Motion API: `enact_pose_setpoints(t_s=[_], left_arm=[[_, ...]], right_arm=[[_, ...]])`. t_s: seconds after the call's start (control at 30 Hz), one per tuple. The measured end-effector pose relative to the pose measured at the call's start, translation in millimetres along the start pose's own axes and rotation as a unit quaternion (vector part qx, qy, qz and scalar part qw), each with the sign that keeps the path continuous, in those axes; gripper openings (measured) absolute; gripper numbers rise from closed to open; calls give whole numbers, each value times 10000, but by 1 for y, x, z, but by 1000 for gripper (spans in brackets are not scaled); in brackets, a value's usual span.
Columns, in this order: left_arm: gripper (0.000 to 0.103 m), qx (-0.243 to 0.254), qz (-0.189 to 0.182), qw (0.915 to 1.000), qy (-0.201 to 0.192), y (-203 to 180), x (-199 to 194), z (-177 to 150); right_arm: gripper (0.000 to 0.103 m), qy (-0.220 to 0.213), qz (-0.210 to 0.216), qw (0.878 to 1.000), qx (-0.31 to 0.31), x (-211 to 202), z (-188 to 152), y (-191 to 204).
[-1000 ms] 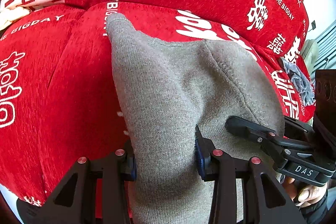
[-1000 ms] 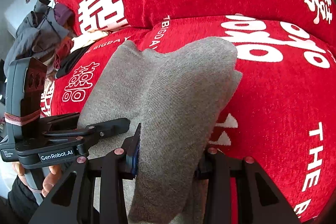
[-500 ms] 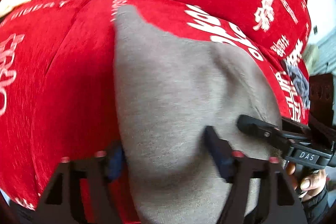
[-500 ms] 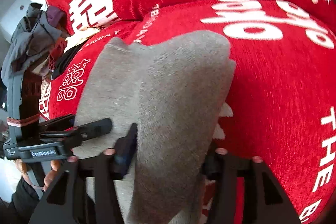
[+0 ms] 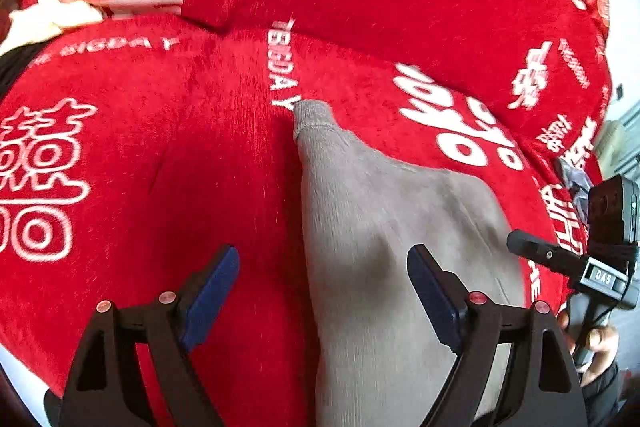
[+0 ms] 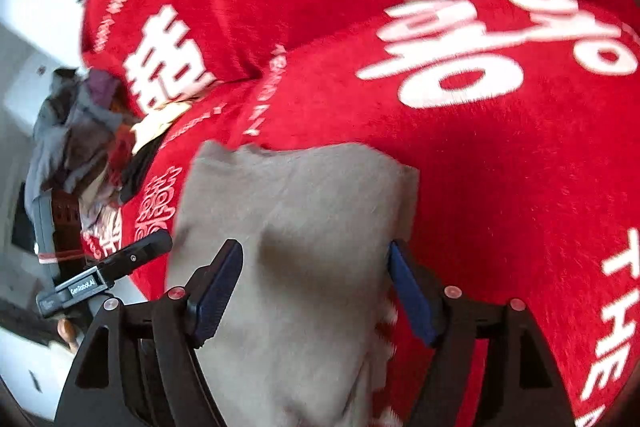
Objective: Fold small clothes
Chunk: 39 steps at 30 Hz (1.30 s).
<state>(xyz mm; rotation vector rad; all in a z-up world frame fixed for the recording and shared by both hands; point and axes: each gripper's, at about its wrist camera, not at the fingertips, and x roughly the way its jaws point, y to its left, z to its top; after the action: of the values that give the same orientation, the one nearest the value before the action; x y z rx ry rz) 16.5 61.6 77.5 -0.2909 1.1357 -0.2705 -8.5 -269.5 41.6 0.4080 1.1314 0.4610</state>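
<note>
A red cover (image 5: 168, 163) printed with white characters and the words "THE BIGDAY" spreads over a cushioned seat and its backrest. At the far left end of the seat, in the right wrist view, a heap of dark and grey clothes (image 6: 76, 131) is piled against a pale wall.

The left gripper (image 5: 322, 291) points down at the seat with its jaws spread wide; the blue pads stand apart and neither presses anything. Its left finger (image 5: 208, 287) hangs over bare red cover, while its right finger lies over the cloth. The grey garment (image 5: 384, 235) lies on the seat cushion, near the middle of its front edge, with one narrow hemmed end reaching toward the seam under the backrest.

The right gripper (image 6: 316, 287) hangs over the same grey garment, its jaws opening; the cloth lies between the pads, with a raised crease in the middle, and the pads do not pinch it. In the left wrist view, this gripper shows at the right edge, held by a hand (image 5: 596, 347).
</note>
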Motion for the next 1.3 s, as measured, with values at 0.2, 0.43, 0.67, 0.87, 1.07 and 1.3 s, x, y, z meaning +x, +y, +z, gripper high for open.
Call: enact_pose_setpoints(t_s=[0.2,0.43,0.67,0.87,1.07,1.3], left_arm=[[52,-107,81,9979,627,7,47,25],[60,101,861,9959,267,3,52,33],[87,326,913,9952,-109,-17,-8,13],[98,1439,738,9860,-400,-105,-27,-33],[61,1782,636,9817,229,-167,22,-43],[39,1654,679,9828,463,-187,46,-46]], right_arm=[[24,169,1,9982,-570,18,22,18],[23,279,-648,9923,-1014,35,33,23],[69,-452,-166,9955,-815,-36,-8,2],[70,-213,133,9763,-2148,-73,-107,21],[27,-47,380,9591,-2804,-57,-152,32],[7,245,468,9556,-2898,-40,-168,20]])
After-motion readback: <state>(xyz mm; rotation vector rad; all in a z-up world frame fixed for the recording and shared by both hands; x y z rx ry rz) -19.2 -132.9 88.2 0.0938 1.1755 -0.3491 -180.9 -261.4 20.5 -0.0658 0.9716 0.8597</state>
